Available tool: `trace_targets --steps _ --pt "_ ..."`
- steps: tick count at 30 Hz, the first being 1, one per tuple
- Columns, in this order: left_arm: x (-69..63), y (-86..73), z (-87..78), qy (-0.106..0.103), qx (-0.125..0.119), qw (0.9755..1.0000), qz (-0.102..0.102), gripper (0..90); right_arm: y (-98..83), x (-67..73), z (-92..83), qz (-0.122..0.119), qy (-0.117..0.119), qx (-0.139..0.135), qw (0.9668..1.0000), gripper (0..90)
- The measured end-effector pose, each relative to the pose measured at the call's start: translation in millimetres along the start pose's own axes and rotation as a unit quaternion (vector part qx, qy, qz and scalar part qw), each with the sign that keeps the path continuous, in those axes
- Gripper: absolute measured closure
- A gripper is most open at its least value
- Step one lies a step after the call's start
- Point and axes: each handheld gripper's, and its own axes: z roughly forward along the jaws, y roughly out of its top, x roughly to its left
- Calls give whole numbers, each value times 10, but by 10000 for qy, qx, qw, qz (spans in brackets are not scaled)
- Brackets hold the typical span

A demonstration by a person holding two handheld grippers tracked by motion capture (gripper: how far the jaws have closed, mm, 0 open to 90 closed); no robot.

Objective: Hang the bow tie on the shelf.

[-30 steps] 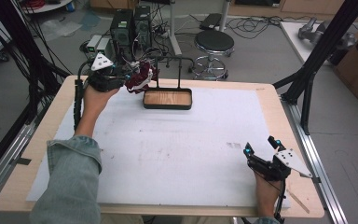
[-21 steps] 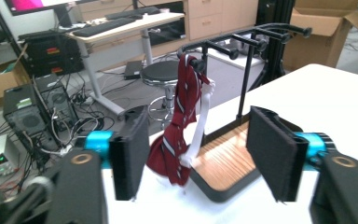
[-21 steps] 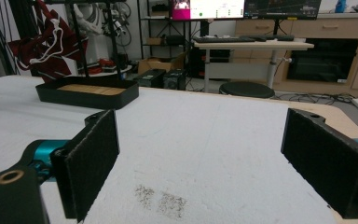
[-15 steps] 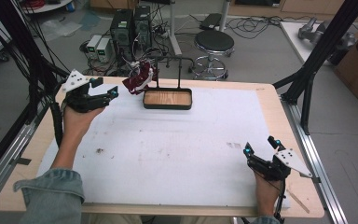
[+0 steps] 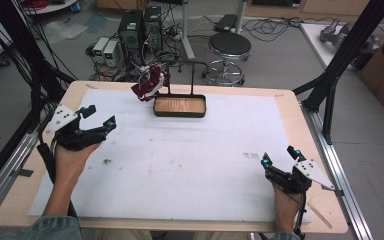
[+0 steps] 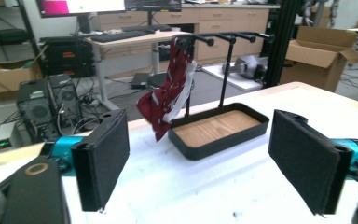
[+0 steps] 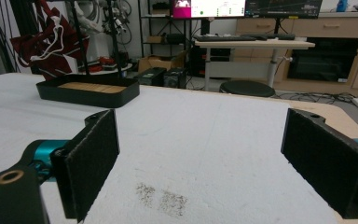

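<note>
- The red cloth hangs from the left end of the black rack, in the upper middle of the high view, and its lower part falls just beside the left rim of the tray.
- In the left gripper view the red cloth has white stripes and hangs free; nothing holds it.
- The black tray with a wooden bottom stands under the rack, at the far side of the white surface.
- The left gripper is at the left of the frame, well apart from the cloth; its fingers have just been opening, they stand wide and nothing is between them.
- The right gripper is at the lower right of the frame, above the surface; its fingers are wide too and hold nothing.
- A small grey smudge lies on the surface between the right fingers.
</note>
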Motion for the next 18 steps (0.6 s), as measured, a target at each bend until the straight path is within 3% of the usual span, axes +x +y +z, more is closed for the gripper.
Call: trace_targets --steps 6,18 --pt "-25 -219 -279 308 -44 9995 -70 205 0 1 1 -6 0 6 10000 103" --pt "-84 -537 -546 326 28 9992 -226 206 -1 5 7 -37 -11 17 10000 103"
